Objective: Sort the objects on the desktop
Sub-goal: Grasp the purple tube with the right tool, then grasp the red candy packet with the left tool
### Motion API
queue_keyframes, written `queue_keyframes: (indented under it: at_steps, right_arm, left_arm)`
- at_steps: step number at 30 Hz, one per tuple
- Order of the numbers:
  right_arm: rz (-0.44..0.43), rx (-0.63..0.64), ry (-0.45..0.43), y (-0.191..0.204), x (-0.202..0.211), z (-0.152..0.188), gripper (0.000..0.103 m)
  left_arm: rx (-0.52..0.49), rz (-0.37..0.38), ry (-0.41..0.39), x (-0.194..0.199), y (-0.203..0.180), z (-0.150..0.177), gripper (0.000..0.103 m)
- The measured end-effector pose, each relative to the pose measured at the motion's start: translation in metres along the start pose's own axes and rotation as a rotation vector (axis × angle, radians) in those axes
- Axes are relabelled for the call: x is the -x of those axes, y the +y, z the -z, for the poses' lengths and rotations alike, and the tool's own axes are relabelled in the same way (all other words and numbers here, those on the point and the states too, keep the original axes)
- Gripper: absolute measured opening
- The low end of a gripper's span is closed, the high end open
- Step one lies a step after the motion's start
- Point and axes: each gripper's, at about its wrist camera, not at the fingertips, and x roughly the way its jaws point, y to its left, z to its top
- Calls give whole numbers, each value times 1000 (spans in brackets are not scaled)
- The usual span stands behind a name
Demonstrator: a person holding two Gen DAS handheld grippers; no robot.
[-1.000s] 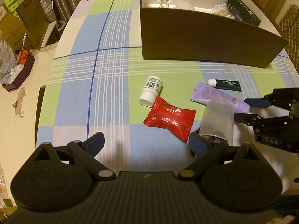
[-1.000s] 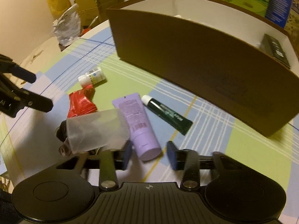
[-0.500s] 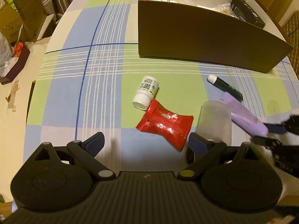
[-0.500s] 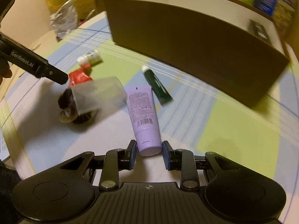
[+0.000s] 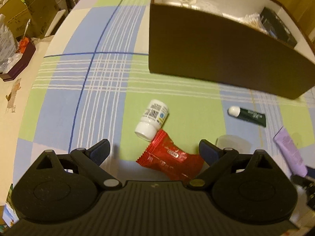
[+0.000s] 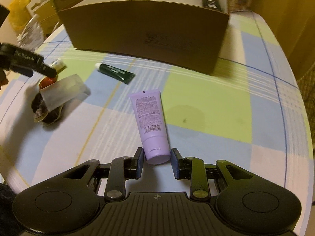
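Note:
My right gripper (image 6: pixel 157 161) is shut on the cap end of the purple tube (image 6: pixel 149 118), which points away from me toward the brown box (image 6: pixel 147 35). In the left wrist view that purple tube (image 5: pixel 289 151) shows at the right edge. My left gripper (image 5: pixel 153 151) is open, low over the red snack packet (image 5: pixel 169 157), which lies between its fingers untouched. A white pill bottle (image 5: pixel 152 118) lies against the packet's far end. The dark green tube (image 5: pixel 248 115) rests nearer the box. A translucent cup (image 6: pixel 63 91) lies tipped over a dark crumpled item (image 6: pixel 47 114).
The tall brown box (image 5: pixel 216 55) holds a black carton (image 5: pixel 275 27) and small packets. The checked tablecloth (image 5: pixel 98 78) ends in a rounded table edge on the left. Beyond it are cardboard boxes (image 5: pixel 29 5) and a dark tray (image 5: pixel 19 61).
My right gripper closed on the purple tube and drew it right, away from the cup and green tube. My left gripper moved in so the red packet now lies between its fingers.

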Motion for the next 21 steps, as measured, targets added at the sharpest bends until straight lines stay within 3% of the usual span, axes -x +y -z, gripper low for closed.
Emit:
queue_keyframes:
  at_steps: [13,21]
  right_arm:
    - [14,-27,14,-5,-2,2,27]
    - [11,-39,5,-3,-3,-2,27]
  left_arm:
    - [-113,14,15,2,17,24,80]
    - [-219,42,-17,-3,3,26,57]
